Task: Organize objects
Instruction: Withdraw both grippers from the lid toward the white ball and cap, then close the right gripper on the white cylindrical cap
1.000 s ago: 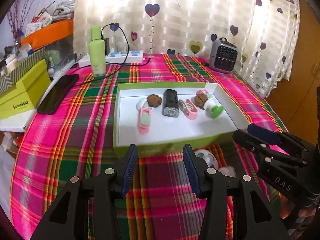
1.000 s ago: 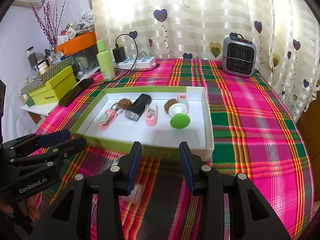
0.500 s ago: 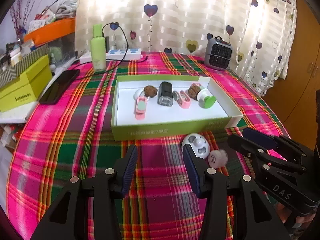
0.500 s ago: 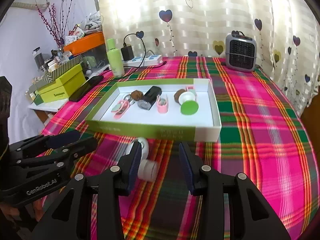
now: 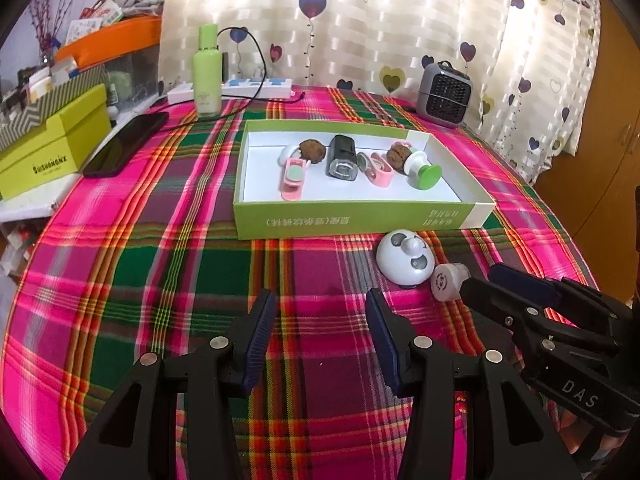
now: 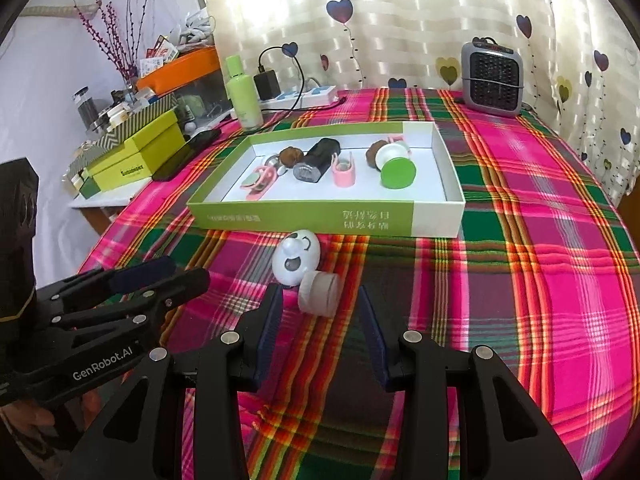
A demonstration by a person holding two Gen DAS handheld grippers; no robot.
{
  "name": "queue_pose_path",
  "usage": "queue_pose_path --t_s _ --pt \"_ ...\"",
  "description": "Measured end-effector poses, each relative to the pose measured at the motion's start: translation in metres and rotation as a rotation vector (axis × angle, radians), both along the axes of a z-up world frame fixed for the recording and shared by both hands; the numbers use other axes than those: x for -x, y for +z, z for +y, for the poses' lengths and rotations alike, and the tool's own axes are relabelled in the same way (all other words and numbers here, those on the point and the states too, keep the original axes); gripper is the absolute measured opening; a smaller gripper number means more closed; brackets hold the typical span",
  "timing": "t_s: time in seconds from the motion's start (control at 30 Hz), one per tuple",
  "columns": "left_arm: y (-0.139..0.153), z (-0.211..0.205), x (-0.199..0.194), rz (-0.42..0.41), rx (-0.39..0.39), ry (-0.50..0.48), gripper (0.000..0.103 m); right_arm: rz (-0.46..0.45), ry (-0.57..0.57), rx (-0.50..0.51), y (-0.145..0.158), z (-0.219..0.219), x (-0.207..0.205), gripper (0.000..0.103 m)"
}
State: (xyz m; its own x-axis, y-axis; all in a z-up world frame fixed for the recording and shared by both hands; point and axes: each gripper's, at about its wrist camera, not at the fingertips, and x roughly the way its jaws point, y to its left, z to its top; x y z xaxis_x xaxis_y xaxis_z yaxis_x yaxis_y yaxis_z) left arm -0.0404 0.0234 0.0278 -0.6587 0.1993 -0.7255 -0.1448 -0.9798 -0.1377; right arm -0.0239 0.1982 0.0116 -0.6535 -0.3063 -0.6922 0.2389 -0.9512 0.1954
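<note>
Both hand-held grippers (image 5: 320,336) (image 6: 320,328) gape, empty — the box's (image 6: 320,220) wall hides part of its contents.

Two pink clips (image 5: 295,178), two brown lumps (image 5: 312,150), one green-white box (image 5: 360,220), two tools (image 5: 320,332).

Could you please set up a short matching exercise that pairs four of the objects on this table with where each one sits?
Things:
1. white face-shaped gadget
2. green bottle
3. small grey heater
4. black rectangular device

Places:
A. inside the green-and-white box
B. far right corner of the table, by the curtain
C. on the cloth just in front of the box
D. beside the power strip, far left

Pairs: 1-C, 2-D, 3-B, 4-A
</note>
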Motion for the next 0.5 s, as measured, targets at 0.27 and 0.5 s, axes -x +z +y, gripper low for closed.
queue_pose_path --t_s 0.27,0.5 --pt "-0.009 -0.012 -0.001 -0.022 -0.025 0.010 0.046 -0.027 0.019 -0.002 -0.006 -0.009 0.004 0.040" --pt "-0.011 -0.015 0.000 -0.028 -0.033 0.010 0.046 -0.029 0.020 -0.046 -0.009 -0.017 0.008 0.040"
